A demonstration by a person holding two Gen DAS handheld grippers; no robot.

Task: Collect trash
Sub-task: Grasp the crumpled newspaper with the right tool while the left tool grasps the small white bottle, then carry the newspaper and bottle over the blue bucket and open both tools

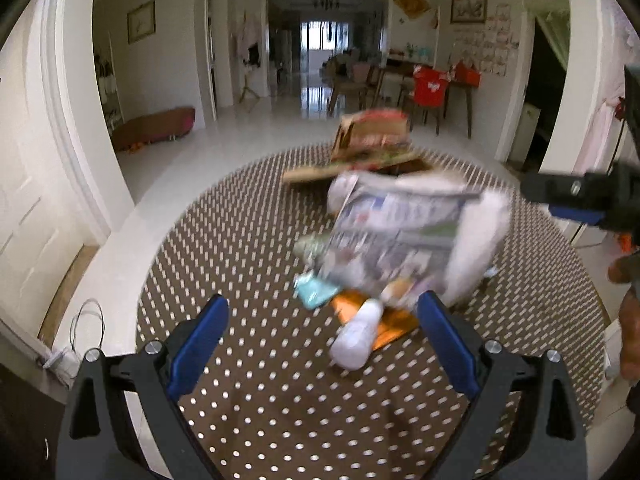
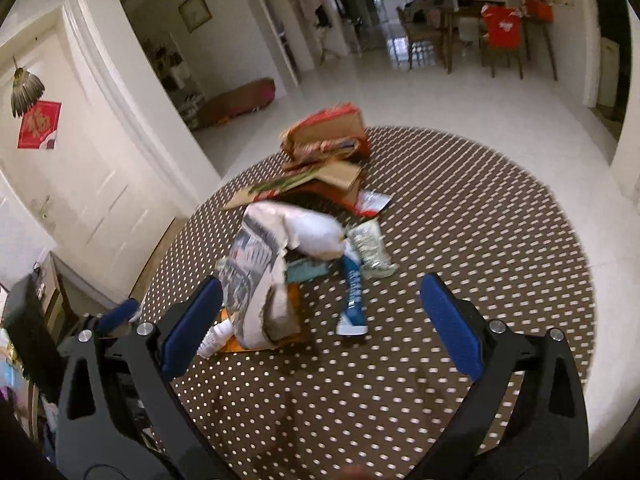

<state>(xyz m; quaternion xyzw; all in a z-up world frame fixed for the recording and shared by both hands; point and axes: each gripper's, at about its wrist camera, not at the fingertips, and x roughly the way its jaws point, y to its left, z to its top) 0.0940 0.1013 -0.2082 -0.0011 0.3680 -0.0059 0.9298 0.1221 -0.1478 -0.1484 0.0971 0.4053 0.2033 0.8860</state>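
Left wrist view: left claw [image 1: 322, 320] spread wide, nothing between its blue pads, hovering over a round surface [image 1: 248, 400] covered in brown cloth with white dots. Trash pile sits mid-surface, blurred. Crumpled newspaper [image 1: 400, 228] wrapped around something white on top of the pile. White bottle [image 1: 356, 336] lies at the near edge of the pile, just beyond the claw's right finger, on an orange wrapper [image 1: 390, 328]. Teal packet [image 1: 316, 292] left of the bottle. Flattened cardboard box [image 1: 368, 140] with red print at the far side. Right claw [image 1: 576, 196] enters from the right edge, above the surface, well apart from the newspaper; a hand [image 1: 630, 320] shows at the far right edge.

Right wrist view: right claw [image 2: 320, 316] spread wide, empty, above the same dotted surface [image 2: 460, 240]. Newspaper [image 2: 260, 272] and a torn paper bag sit left of centre, close to the claw's left finger. White bottle [image 2: 214, 338] partly hidden behind that finger. Blue packet [image 2: 352, 300] lies alone between the fingers, beyond them. Clear crumpled wrapper [image 2: 370, 250] just beyond it. Cardboard box [image 2: 324, 140] at the far side. Left claw [image 2: 116, 312] peeks in at the near left.
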